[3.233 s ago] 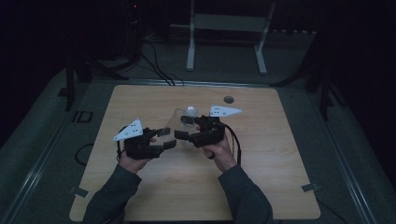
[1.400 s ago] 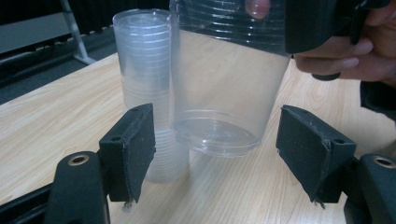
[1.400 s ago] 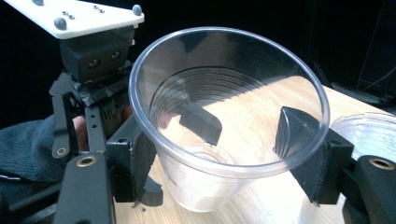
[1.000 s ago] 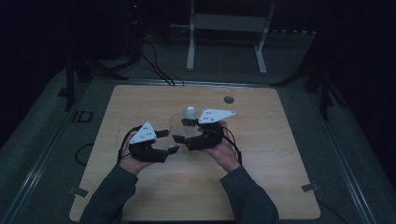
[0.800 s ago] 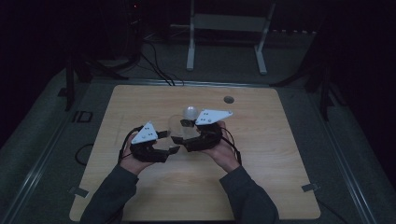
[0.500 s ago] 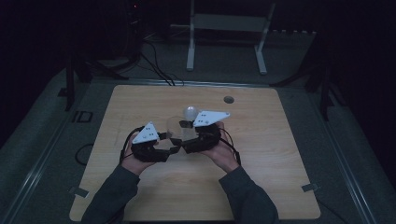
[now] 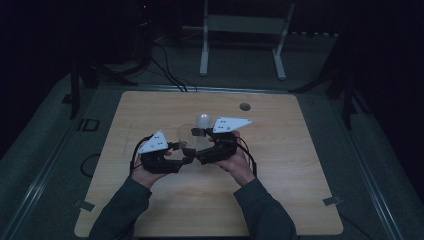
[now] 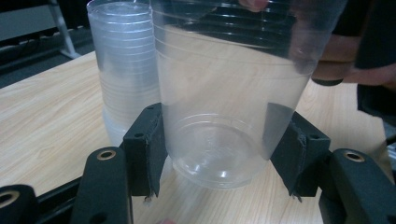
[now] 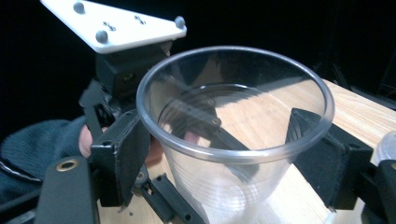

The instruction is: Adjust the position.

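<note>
The clear plastic cup (image 8: 229, 107) stands upright, mouth up, just above the wooden table (image 7: 300, 165), beside a cup stack (image 8: 123, 70). The left gripper (image 8: 219, 154) clamps its base; the right gripper (image 9: 233, 158), jaws just opening, flanks its rim.

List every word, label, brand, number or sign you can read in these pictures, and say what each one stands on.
"ID": pale marking on the grey floor left of the wooden table, in the high view; it looks like these letters, but it is small and dim.
No print on the clear plastic cup, the stack of cups or the white plates on the tongs.
</note>
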A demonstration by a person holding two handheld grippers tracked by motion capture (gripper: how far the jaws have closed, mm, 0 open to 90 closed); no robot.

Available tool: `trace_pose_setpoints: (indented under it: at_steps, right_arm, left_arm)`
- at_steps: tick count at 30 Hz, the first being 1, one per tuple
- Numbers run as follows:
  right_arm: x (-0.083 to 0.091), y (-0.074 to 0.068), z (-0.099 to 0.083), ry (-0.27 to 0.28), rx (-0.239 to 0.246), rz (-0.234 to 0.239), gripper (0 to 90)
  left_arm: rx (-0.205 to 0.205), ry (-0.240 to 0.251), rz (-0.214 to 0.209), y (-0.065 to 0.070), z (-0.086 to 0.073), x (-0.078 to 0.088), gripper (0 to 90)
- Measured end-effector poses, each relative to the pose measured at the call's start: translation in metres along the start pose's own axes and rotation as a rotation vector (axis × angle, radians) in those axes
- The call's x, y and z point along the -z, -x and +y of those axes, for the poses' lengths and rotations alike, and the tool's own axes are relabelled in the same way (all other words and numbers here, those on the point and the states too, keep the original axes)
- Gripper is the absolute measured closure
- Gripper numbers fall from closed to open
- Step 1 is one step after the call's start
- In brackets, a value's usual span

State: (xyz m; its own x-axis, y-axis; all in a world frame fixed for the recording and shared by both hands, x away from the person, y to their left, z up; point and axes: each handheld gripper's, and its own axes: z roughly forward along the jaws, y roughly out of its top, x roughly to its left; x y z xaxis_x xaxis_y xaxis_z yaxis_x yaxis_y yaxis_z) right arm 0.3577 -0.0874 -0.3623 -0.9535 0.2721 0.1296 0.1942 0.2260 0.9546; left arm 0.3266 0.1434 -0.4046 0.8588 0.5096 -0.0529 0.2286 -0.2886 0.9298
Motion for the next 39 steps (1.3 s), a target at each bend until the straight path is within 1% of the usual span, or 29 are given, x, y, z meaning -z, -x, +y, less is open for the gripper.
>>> trace_pose_setpoints:
  at_steps: [3, 4, 5, 9, 12, 24, 28, 33, 34, 37, 39]
  right_arm:
    - [0.0013, 0.0011, 0.0005, 0.030, -0.009, 0.008, 21.8]
    - [0.0013, 0.0011, 0.0005, 0.030, -0.009, 0.008, 21.8]
    - [0.0026, 0.0016, 0.0009, 0.047, -0.015, 0.018, 21.9]
    - [0.0032, 0.0010, 0.0013, 0.055, -0.010, 0.015, 23.0]
    - [0.0030, 0.0005, 0.0016, 0.056, 0.000, 0.014, 23.7]
    - [0.0030, -0.0001, 0.0019, 0.051, 0.013, 0.003, 25.5]
    - [0.0030, -0.0010, 0.0017, 0.041, 0.028, 0.001, 27.7]
    - [0.0034, -0.0005, 0.0006, 0.043, 0.023, -0.001, 28.4]
    - [0.0037, -0.0004, 0.0005, 0.044, 0.025, -0.005, 28.5]
    - [0.0052, -0.0004, 0.0007, 0.046, 0.026, -0.010, 28.5]
    - [0.0058, -0.0002, 0.0008, 0.046, 0.025, -0.013, 28.5]
  left_arm:
    - [0.014, 0.017, -0.020, -0.0002, -0.0004, -0.0005, 40.9]
    - [0.014, 0.017, -0.020, -0.0002, -0.0004, -0.0005, 40.9]
    - [0.021, 0.028, -0.032, -0.0004, -0.0008, -0.0008, 40.9]
    - [0.041, 0.045, -0.060, -0.0011, -0.0021, -0.0022, 41.0]
    - [0.043, 0.052, -0.068, -0.0012, -0.0031, -0.0034, 41.0]
    - [0.028, 0.046, -0.065, -0.0007, -0.0048, -0.0053, 41.0]
    - [0.027, 0.042, -0.067, -0.0006, -0.0055, -0.0062, 40.5]
    - [0.021, 0.037, -0.058, 0.0003, -0.0051, -0.0064, 37.4]
    - [0.024, 0.038, -0.051, 0.0001, -0.0049, -0.0061, 33.9]
    - [0.027, 0.041, -0.040, -0.0012, -0.0048, -0.0043, 30.8]
    - [0.027, 0.041, -0.040, -0.0012, -0.0048, -0.0043, 30.3]
